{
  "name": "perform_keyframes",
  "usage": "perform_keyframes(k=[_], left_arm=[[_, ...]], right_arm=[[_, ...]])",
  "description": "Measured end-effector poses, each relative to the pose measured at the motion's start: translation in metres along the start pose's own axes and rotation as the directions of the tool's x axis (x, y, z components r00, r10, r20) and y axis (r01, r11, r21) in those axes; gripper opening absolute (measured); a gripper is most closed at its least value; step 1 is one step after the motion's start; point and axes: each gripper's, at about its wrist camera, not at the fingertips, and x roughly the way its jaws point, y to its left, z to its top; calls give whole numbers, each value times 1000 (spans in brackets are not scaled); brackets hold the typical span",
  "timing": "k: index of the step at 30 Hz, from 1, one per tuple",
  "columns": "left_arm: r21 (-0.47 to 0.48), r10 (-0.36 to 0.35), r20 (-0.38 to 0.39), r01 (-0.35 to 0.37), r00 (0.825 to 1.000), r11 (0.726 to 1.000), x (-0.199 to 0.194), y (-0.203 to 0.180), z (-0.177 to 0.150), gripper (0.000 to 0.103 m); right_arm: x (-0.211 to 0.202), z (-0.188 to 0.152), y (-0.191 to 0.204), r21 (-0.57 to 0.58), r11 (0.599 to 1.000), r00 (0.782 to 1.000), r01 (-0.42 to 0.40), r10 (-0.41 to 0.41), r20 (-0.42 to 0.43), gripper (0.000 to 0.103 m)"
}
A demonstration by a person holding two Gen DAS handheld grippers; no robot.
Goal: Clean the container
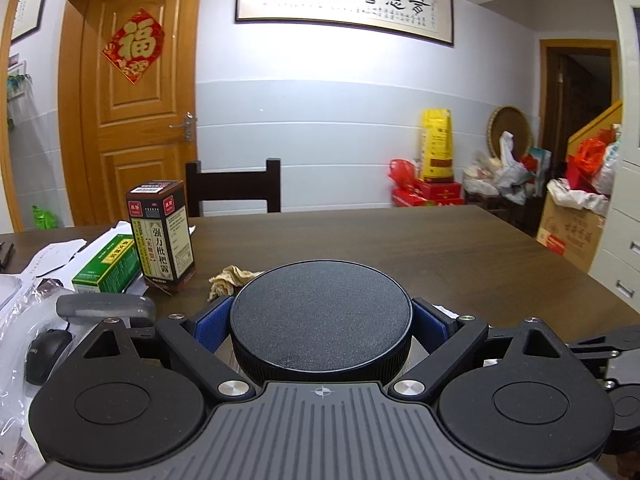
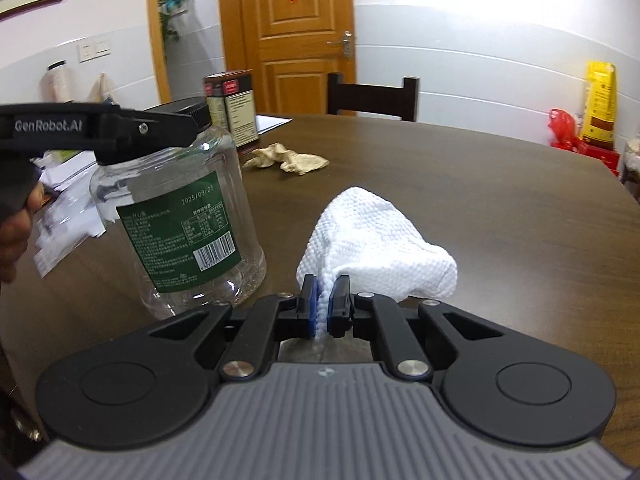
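The container is a clear plastic jar (image 2: 180, 220) with a green label and a black screw lid (image 1: 320, 320). It stands on the dark wooden table (image 2: 480, 200), left of centre in the right wrist view. My left gripper (image 1: 320, 322) is shut on the lid, blue pads on both sides; it also shows in the right wrist view (image 2: 120, 128), gripping the jar's top. My right gripper (image 2: 325, 304) is shut on a folded white paper towel (image 2: 376, 248), held just right of the jar and apart from it.
A crumpled beige rag (image 2: 288, 160) lies behind the jar. Medicine boxes (image 1: 162, 236), a green box (image 1: 106, 268), papers, a mouse (image 1: 44, 354) and a grey object crowd the table's left. A dark chair (image 1: 234, 188) stands at the far edge.
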Motion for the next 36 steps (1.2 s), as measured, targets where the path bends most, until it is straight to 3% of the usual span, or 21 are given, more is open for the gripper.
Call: perform_keyframes(k=[5,14,16,19,21,24,31,36], left_arm=[[-14,21,8,-21,1000,1000,-6,-3,-4,95],[45,53,103,-58,993,997,-8,-20,-21,95],[56,57,119,-64,991,996,-8,-20,-25,95],[89,52,144,-65,988,994,-7,-20,-30,98],[102,49,169,-67,984,993,-10,-20,-34,99],[97,49,188,-68,981,993,-10,-21,-37,100],[70,27,182,-40,983,997,-8,-20,-37,97],[74,29,186,-44,982,996,-9,-20,-38,97]], right_arm=[[8,-9,2,6,1000,999,29,-29,-16,9],[19,-16,2,6,999,997,51,-51,-53,10],[21,-16,3,2,998,997,57,-57,-55,15],[21,-16,4,2,998,997,64,-64,-51,31],[20,-15,3,5,997,996,71,-71,-46,47],[19,-14,4,7,997,997,72,-71,-36,58],[25,-16,5,0,997,994,79,-79,-70,55],[31,-21,4,-4,995,991,97,-97,-92,42]])
